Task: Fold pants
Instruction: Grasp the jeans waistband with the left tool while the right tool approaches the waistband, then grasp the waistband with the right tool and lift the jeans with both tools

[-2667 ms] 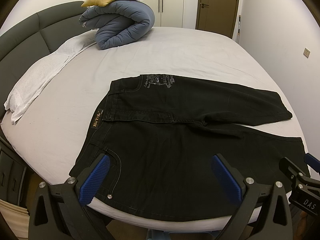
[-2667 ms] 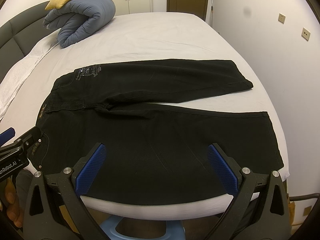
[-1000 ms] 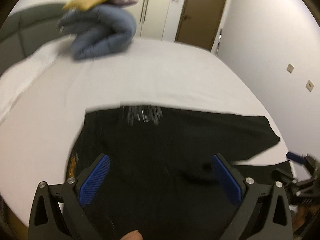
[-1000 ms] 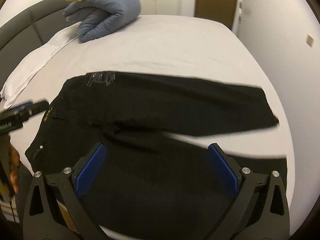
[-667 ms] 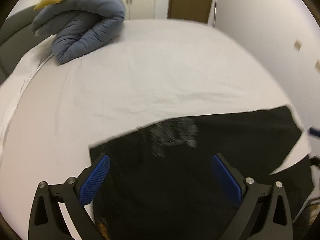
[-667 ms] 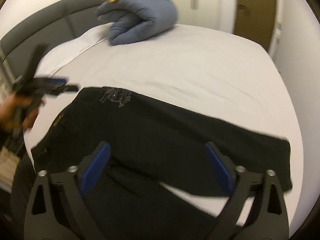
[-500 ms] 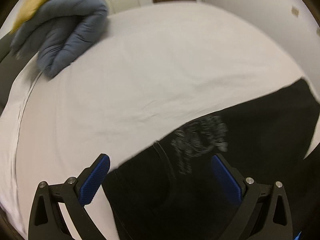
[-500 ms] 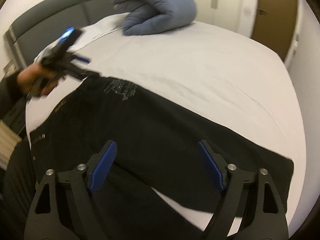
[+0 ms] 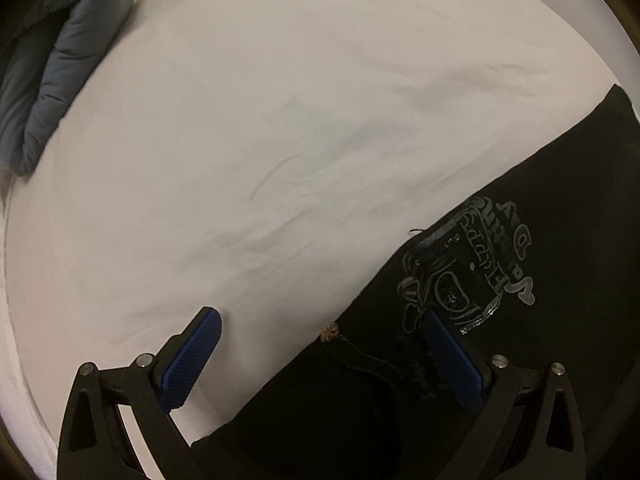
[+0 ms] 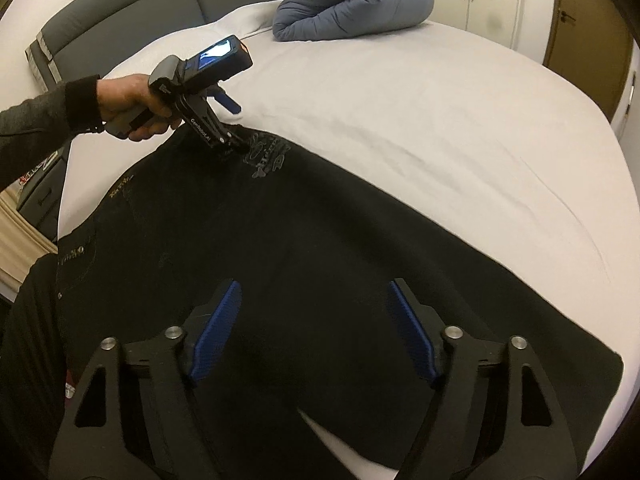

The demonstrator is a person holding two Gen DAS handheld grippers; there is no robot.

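Note:
The black pants (image 9: 560, 200) lie flat on the white bed (image 9: 280, 120), with a silver print (image 9: 468, 268) near the waist. My left gripper (image 9: 320, 356) points steeply down, open, astride the pants' far edge: one finger over the sheet, the other beside the print. In the right wrist view a hand (image 10: 128, 104) holds that left gripper (image 10: 234, 124) at the printed corner of the pants (image 10: 280, 240). My right gripper (image 10: 314, 328) hovers over the far leg, its jaws closing, and the pads press on nothing.
A rolled blue duvet (image 10: 352, 0) lies at the head of the bed, also seen as the blue duvet (image 9: 60, 60) in the left wrist view. A dark headboard (image 10: 120, 40) curves behind it. A door (image 10: 580, 20) stands beyond the bed (image 10: 440, 120).
Both grippers moved from the near side across the pants toward their far edge. The left one tipped down onto the printed waist corner. The right jaws have narrowed.

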